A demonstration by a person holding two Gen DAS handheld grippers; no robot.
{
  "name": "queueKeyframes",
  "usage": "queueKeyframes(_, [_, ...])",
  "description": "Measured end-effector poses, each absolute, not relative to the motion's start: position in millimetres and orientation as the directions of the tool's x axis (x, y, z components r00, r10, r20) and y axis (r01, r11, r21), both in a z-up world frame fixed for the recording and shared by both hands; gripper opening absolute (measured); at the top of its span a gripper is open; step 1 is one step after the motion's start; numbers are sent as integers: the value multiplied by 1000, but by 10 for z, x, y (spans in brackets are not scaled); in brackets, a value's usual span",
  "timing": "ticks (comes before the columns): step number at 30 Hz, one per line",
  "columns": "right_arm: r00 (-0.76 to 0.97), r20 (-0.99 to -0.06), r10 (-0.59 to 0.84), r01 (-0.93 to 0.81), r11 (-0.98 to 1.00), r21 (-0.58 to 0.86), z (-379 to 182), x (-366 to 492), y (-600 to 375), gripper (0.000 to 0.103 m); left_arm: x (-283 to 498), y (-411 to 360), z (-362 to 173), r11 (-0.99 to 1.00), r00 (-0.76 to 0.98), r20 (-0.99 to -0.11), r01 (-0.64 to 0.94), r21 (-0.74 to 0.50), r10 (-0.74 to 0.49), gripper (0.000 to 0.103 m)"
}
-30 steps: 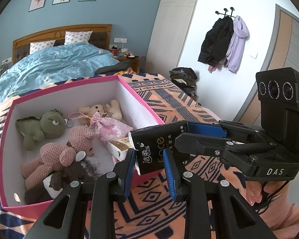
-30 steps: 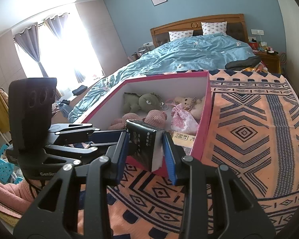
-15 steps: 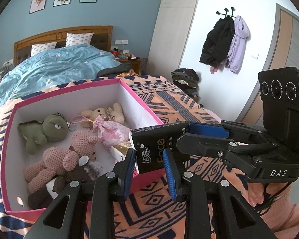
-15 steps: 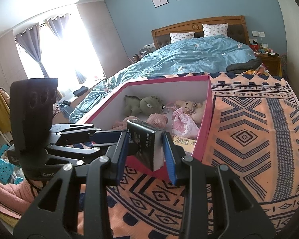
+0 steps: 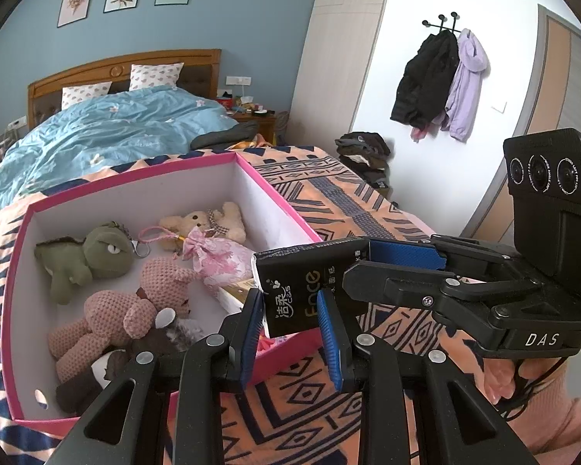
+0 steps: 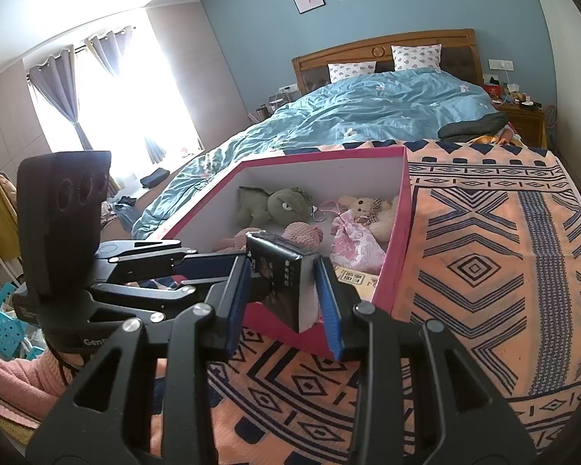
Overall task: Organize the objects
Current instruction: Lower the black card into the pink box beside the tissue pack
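Over the near edge of the pink box (image 5: pixel 143 178), a black tissue pack (image 5: pixel 310 283) with gold "Face" lettering hangs in the air, gripped at both ends. The left gripper (image 5: pixel 290 333) has its blue pads (image 5: pixel 251 333) pressed against the pack's near end, one on each side, and the right gripper (image 5: pixel 372 263) comes in from the right with its own blue pad lying along the pack's far end, so both claws are clamped on the same pack. From the right wrist view the pack (image 6: pixel 286 283) sits squeezed between the right gripper's (image 6: pixel 284 302) pads, its white underside turned toward the camera, while the left gripper (image 6: pixel 213 267) reaches across from the left. The box stands on an orange blanket (image 6: pixel 484 271) with dark blue geometric patterning. Inside the white-lined box lie a green dinosaur plush (image 5: pixel 85 255), a pink knitted bunny (image 5: pixel 128 310), a cream teddy bear (image 5: pixel 205 224), a pink lace pouch (image 5: pixel 220 259) and a dark brown plush (image 5: pixel 108 368) near the front corner; a pale carton (image 6: pixel 356 279) rests against the right wall, just below the pack. Beyond the blanket a blue duvet (image 5: pixel 108 135) covers the bed, and a black jacket (image 5: pixel 426 77) and a lilac hoodie (image 5: pixel 464 85) hang on the white wall.
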State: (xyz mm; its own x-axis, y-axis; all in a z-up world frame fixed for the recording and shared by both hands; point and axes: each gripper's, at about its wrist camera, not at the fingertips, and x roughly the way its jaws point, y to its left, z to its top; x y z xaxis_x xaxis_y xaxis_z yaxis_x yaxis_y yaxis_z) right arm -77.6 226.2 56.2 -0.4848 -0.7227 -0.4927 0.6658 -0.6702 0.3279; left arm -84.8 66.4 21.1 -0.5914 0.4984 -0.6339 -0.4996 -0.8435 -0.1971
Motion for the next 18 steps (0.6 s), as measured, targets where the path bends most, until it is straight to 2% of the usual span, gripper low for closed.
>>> queueKeyframes(18, [-482, -508, -713, 659, -678, 326, 527, -832, 2224, 38, -929, 625, 153, -849, -588, -644, -491, -195, 489, 28])
